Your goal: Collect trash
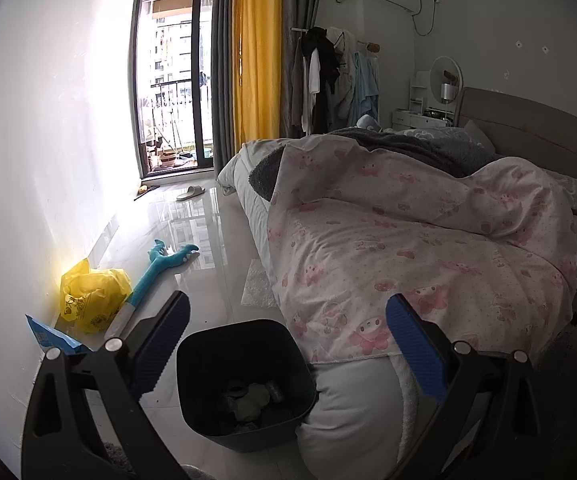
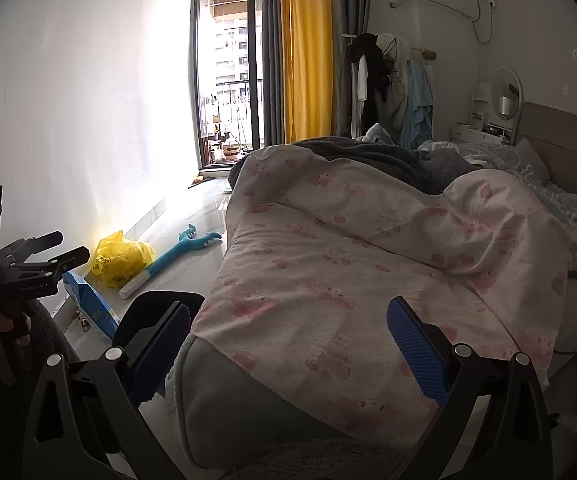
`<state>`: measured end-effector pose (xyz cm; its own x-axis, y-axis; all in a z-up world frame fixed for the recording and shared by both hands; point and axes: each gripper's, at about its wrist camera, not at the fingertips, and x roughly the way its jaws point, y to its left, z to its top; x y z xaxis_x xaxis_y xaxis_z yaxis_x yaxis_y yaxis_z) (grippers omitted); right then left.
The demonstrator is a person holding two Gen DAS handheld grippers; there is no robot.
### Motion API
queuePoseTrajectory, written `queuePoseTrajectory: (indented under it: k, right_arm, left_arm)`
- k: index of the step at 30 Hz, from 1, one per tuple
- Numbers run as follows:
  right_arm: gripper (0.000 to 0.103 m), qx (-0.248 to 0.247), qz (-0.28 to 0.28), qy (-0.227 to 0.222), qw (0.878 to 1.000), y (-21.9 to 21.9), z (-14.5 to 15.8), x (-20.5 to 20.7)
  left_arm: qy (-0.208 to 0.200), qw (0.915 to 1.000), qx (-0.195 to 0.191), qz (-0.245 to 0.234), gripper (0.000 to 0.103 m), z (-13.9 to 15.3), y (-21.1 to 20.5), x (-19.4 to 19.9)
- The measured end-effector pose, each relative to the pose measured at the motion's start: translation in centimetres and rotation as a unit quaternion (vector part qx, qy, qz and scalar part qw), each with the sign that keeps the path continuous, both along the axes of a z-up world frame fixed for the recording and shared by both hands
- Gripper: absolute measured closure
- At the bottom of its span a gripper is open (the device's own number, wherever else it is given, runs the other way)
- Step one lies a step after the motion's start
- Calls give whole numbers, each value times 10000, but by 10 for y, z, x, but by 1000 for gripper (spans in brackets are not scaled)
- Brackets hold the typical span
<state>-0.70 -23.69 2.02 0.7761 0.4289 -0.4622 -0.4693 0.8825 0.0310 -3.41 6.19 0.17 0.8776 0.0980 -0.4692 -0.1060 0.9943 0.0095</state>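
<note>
A dark bin [image 1: 208,364] stands on the floor beside the bed corner, with crumpled grey trash [image 1: 250,398] inside. My left gripper [image 1: 288,344] is open and empty just above and behind the bin. A crumpled yellow plastic bag [image 1: 92,296] and a blue packet [image 1: 50,338] lie by the wall to the left. In the right wrist view my right gripper [image 2: 288,344] is open and empty over the bed corner; the yellow bag [image 2: 118,258], the blue packet [image 2: 92,306] and the bin's rim [image 2: 156,300] show at left.
A bed with a pink-print quilt [image 1: 408,248] fills the right side. A teal toy stick [image 1: 156,268] lies on the glossy floor near the bag. A white mat [image 1: 258,290] lies by the bed. A slipper [image 1: 190,192] lies near the balcony door [image 1: 176,100]. The left hand-held gripper body [image 2: 16,268] shows at far left.
</note>
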Motion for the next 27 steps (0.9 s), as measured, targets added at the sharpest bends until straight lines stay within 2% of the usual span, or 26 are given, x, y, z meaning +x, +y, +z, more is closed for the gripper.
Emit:
queuePoseTrajectory:
  k: [27]
  right_arm:
    - [3,17,0,29,10000,2,-1,1]
  left_arm:
    - [34,10000,27,-23,3,-2,-2,1]
